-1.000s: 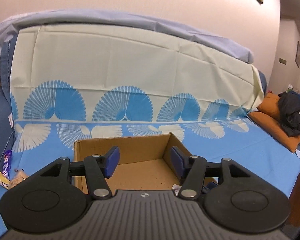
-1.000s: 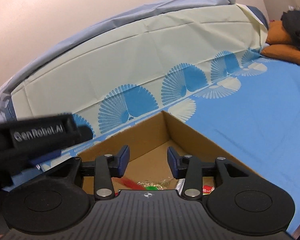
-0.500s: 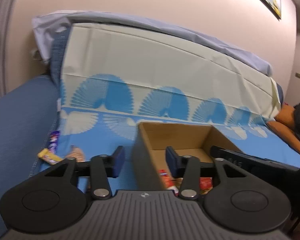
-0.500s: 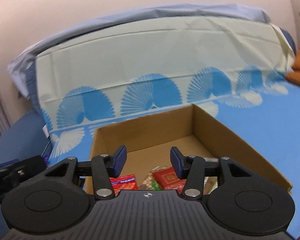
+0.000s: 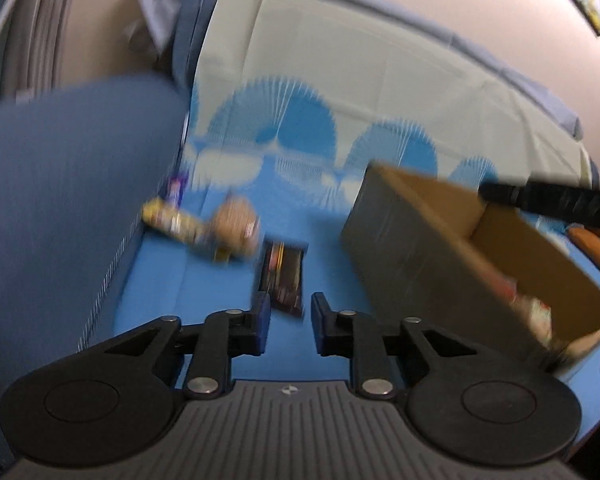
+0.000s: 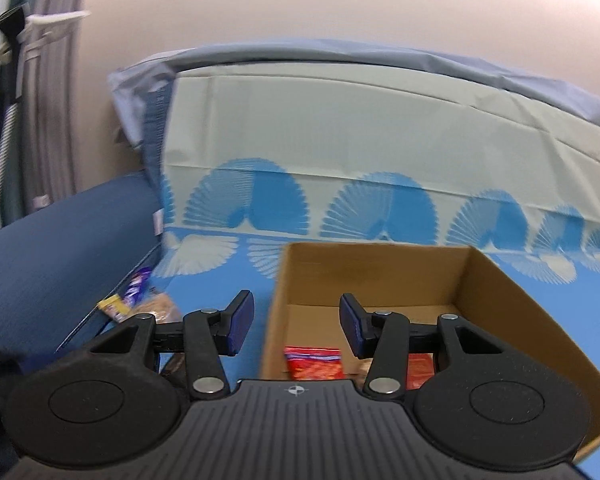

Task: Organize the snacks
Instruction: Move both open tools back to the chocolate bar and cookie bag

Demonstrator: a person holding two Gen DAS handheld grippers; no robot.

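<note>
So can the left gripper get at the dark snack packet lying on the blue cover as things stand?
Probably yes. The left gripper is open and empty, and the dark snack packet lies flat just ahead of its jaws. The cardboard box sits off to the right, apart from it.

An open cardboard box [image 6: 500,292] holds red snack packets [image 6: 314,362]; a dark packet [image 5: 282,276] and yellow wrapper [image 5: 172,222] lie loose beside it.
</note>
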